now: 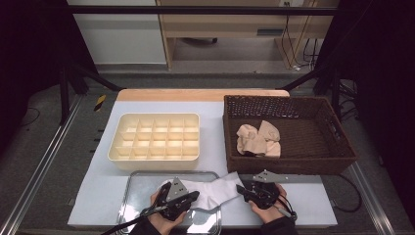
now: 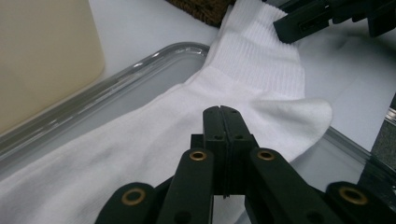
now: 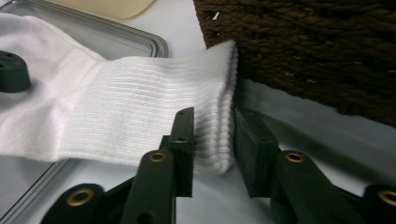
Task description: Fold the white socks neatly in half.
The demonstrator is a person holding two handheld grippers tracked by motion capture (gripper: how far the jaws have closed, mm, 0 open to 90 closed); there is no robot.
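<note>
sock [image 2: 154, 121]: white ribbed knit cloth, matt | tray [image 1: 142, 182]: glossy clear plastic | basket [image 1: 342, 147]: rough dark wicker | organiser [image 1: 120, 152]: smooth cream plastic

One white ribbed cotton sock [image 1: 215, 192]. One clear rectangular tray [image 1: 128, 196]. One cream plastic divided organiser [image 1: 155, 138]. One dark brown woven wicker basket [image 1: 293, 164]. Beige socks [image 1: 258, 139] in it: number unclear.

Two black grippers [image 1: 188, 197] [image 1: 240, 188], brass-ringed pivots, grey three-cornered top plates, trailing black cables, dark sleeves.
</note>
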